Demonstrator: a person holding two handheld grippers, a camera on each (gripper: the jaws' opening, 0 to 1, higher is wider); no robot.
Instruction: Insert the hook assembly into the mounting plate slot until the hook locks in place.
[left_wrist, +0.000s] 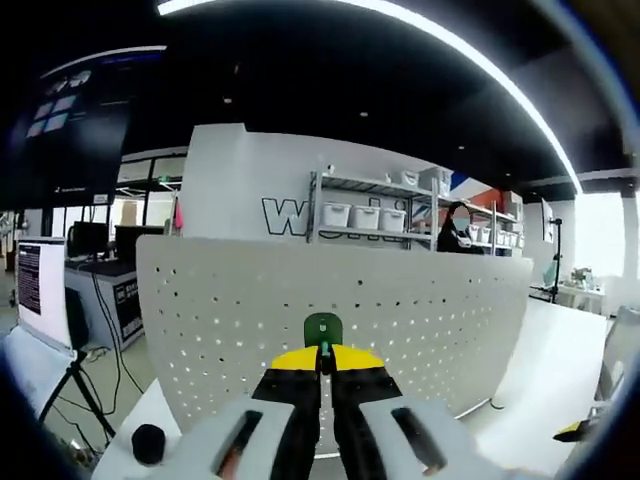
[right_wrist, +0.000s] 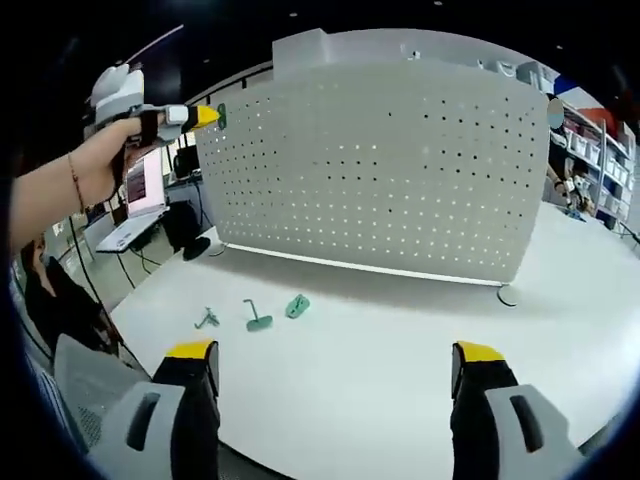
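Observation:
My left gripper (left_wrist: 322, 362) is shut on a small green hook piece (left_wrist: 322, 328), holding it up close in front of the white perforated mounting plate (left_wrist: 400, 310). In the right gripper view a hand holds that left gripper (right_wrist: 205, 116) with the green hook (right_wrist: 221, 115) at the upper left corner of the mounting plate (right_wrist: 380, 170); whether the two touch is unclear. My right gripper (right_wrist: 335, 362) hovers over the white table (right_wrist: 400, 340), open wide and holding nothing. Three more green hook parts (right_wrist: 256, 318) lie on the table in front of the plate's left end.
The plate stands upright across the table on a thin base (right_wrist: 505, 293). Left of the table are a laptop (right_wrist: 140, 215) and a tripod (left_wrist: 75, 385). Behind the plate stand shelves with white bins (left_wrist: 365, 215). A black round object (left_wrist: 148, 442) lies near the table corner.

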